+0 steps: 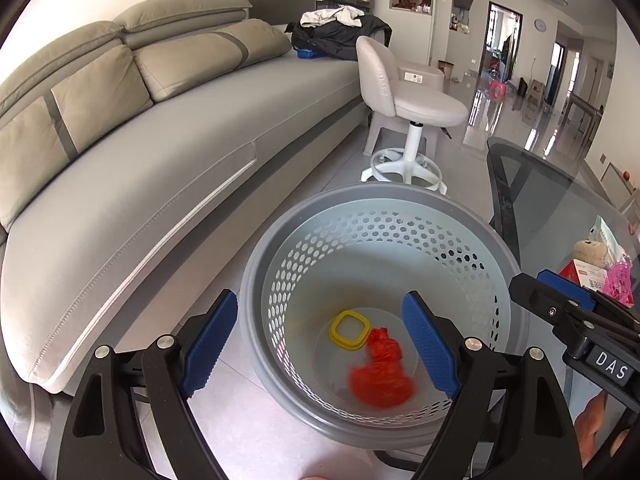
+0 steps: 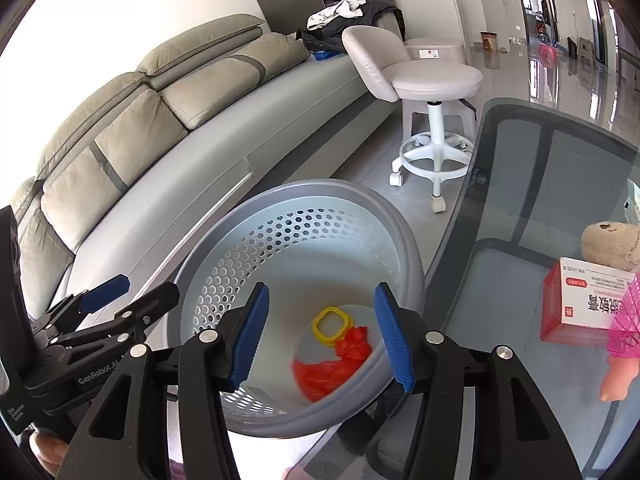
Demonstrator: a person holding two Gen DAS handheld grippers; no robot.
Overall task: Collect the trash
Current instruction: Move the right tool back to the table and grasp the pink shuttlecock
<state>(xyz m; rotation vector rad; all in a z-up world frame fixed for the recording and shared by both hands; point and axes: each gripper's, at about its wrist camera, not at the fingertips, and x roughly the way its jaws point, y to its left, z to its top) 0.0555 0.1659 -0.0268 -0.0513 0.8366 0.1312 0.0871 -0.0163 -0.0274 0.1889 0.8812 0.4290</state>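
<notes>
While both pairs of jaws stand apart and empty above it, left gripper [image 1: 320, 344] wide, right gripper [image 2: 322, 334] about half open, the crumpled red plastic bag [image 1: 380, 376] and yellow square plastic ring [image 1: 349, 329] lie in the grey perforated plastic bin [image 1: 256, 264], low centre. That drop looks done; next, probably, trash on the glass tabletop [image 2: 520, 280] at right.
</notes>
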